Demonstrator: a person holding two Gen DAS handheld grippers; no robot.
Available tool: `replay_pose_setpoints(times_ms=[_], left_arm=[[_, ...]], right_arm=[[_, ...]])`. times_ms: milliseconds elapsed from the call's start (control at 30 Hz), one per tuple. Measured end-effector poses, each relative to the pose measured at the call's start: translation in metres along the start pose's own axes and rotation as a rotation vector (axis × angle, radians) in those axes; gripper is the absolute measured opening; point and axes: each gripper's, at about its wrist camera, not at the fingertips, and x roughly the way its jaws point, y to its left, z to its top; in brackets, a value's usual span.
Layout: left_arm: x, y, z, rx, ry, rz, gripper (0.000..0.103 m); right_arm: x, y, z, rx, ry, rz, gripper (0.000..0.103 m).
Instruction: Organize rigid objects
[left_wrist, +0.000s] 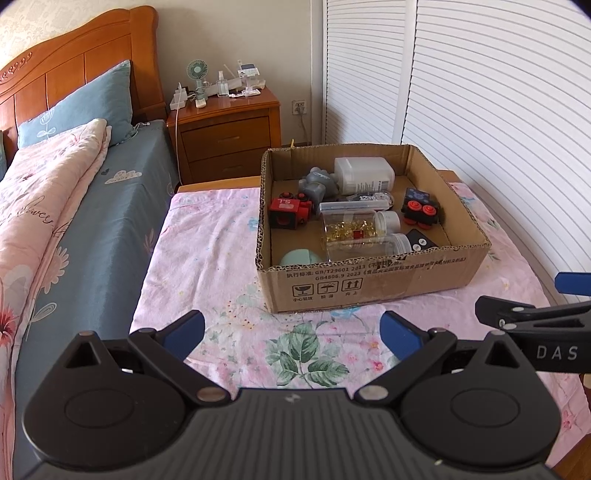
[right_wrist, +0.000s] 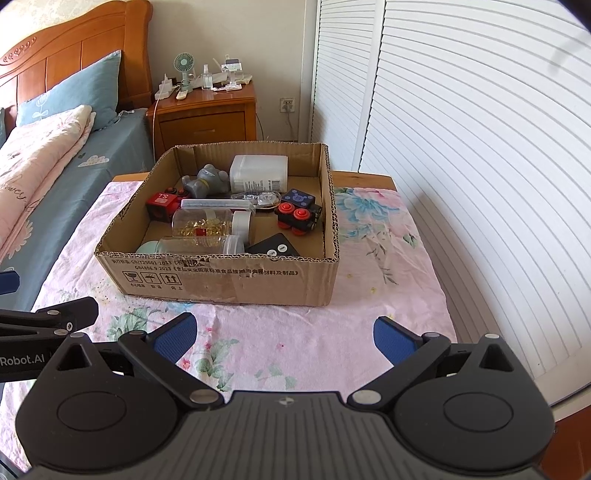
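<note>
left gripper and right gripper hovered side by side over the floral cloth, jaws spread wide, both empty. the rigid objects lay inside the cardboard box just ahead.

Green round object half hidden behind box wall

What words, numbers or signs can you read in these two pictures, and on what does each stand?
"GB/T29601 2013" and "GB4806.9 2023": cardboard box front, above three handling signs; its Chinese print is too small.
"DAS": right gripper.
"Robot.AI": left gripper.
"12m": clear tape dispenser.
"S.L", seen inverted: red toy block.
White bottle label: blurred.
</note>
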Motion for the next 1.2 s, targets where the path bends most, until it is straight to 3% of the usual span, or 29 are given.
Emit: replay_pose_setpoints(times_ms=[1200], left_arm=[[-0.0044,0.0013,-0.0008,-0.01,-0.008,0.012,0.101]], right_arm=[[-0.0015,0.0004,0.0002,-0.007,-0.004,-0.002,0.103]])
